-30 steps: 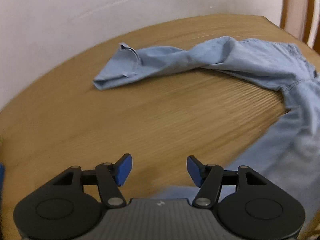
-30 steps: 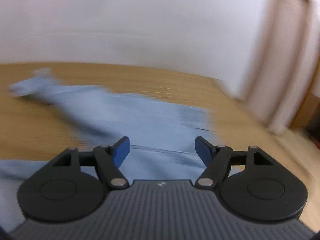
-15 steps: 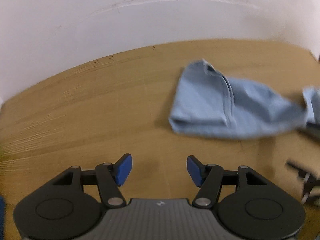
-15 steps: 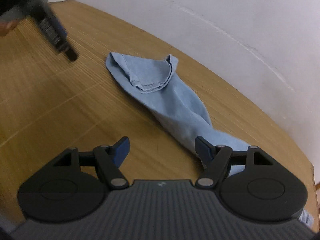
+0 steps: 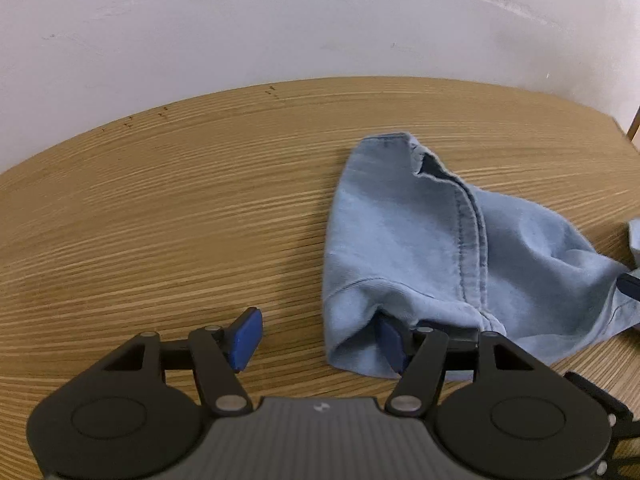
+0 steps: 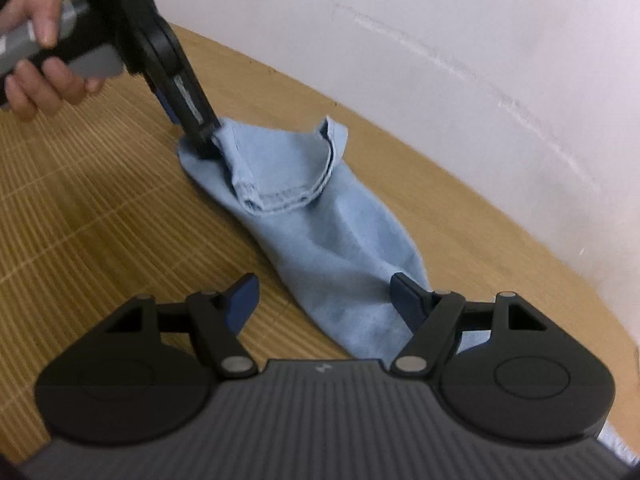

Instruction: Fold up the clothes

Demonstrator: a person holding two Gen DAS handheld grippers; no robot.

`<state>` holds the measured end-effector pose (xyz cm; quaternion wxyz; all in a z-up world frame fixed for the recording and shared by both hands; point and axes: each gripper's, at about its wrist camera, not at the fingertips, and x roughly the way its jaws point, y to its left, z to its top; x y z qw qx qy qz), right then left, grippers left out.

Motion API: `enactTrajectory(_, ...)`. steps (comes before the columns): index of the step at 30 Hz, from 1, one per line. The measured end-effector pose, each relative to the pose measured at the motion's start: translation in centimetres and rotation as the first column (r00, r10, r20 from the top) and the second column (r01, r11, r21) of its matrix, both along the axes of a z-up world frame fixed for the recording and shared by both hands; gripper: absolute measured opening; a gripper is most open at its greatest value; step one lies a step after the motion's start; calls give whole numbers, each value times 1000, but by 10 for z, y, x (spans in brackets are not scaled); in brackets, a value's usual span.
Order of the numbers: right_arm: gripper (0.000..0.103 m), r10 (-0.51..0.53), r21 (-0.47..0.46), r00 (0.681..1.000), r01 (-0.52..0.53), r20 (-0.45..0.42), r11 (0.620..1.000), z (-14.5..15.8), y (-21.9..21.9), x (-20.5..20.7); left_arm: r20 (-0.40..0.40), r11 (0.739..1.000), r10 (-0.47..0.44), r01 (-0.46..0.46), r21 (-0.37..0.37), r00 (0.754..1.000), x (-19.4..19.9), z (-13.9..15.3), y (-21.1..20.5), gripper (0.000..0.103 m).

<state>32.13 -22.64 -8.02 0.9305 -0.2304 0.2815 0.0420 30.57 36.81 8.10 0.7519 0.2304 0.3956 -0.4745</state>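
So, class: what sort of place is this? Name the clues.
Probably a plain room at home: a wooden table pushed against a bare white wall, with a blue sleeve lying on it for folding.

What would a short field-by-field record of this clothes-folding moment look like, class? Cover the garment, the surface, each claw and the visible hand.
garment: light blue sleeve, cuff end lying on the table, hem seam showing
surface: wooden table against a white wall
left claw: open, one pad tucked under the cuff edge, the other on bare wood
right claw: open, straddling the sleeve further along
hand: grips the left claw's handle
fold state: not yet folded
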Motion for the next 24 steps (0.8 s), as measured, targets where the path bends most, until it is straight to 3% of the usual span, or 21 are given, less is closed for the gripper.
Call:
enactTrajectory(2, 74, 19, -12, 999, -18, 29, 1000, 6, 4, -10, -43, 1000, -13, 11, -26, 999, -1, 0, 3, 67)
enactTrajectory(5, 74, 39, -21, 998, -38, 55, 999, 10, 7, -20, -30, 998, -40, 38, -44, 999, -7, 0, -1, 69)
enactTrajectory(7, 74, 42, -32, 999, -41, 25, 999, 4, 7, -15, 11, 998, -49, 50, -34, 999, -12, -1, -11, 64)
enactTrajectory(9, 74, 31, -39, 999, -30, 8, 999, -5, 5, -6, 45, 998, -57, 58, -26, 997, -18, -2, -20, 42)
enactTrajectory(10, 74, 26, -41, 1000, -26, 0, 999, -9, 4, -2, 44, 998, -56, 58, -33, 997, -19, 1, -22, 21)
enactTrajectory(11, 74, 26, -25, 1000, -26, -1, 999, -11, 2, 2, 42, 998, -46, 48, -45, 998, -21, 5, -19, 10)
enactTrajectory(12, 74, 32, 1, 999, -32, 5, 999, -11, 0, 4, 39, 998, -16, 18, -68, 999, -22, 15, -4, 5)
enactTrajectory(13, 64, 43, 41, 999, -42, -16, 998, -10, -3, 6, 35, 996, 15, -11, -91, 999, -24, 24, 12, 4)
enactTrajectory(14, 31, 53, 81, 998, -50, -38, 995, -8, -5, 9, 30, 993, 45, -41, -114, 999, -26, 34, 27, 4)
enactTrajectory(15, 10, 47, 115, 997, -40, -67, 993, -5, -7, 10, 24, 988, 75, -71, -136, 997, -27, 44, 42, 4)
enactTrajectory(19, 7, 109, 249, 994, -103, -13, 963, 26, -9, -22, -4, 957, 192, -188, -223, 981, -34, 82, 102, 4)
enactTrajectory(21, 7, 183, 320, 983, -178, 14, 930, 46, -7, -49, -18, 936, 247, -244, -255, 969, -38, 99, 130, 4)
enactTrajectory(24, 7, 309, 408, 949, -303, 52, 861, 79, -1, -95, -8, 921, 321, -314, -230, 947, -46, 110, 151, 4)
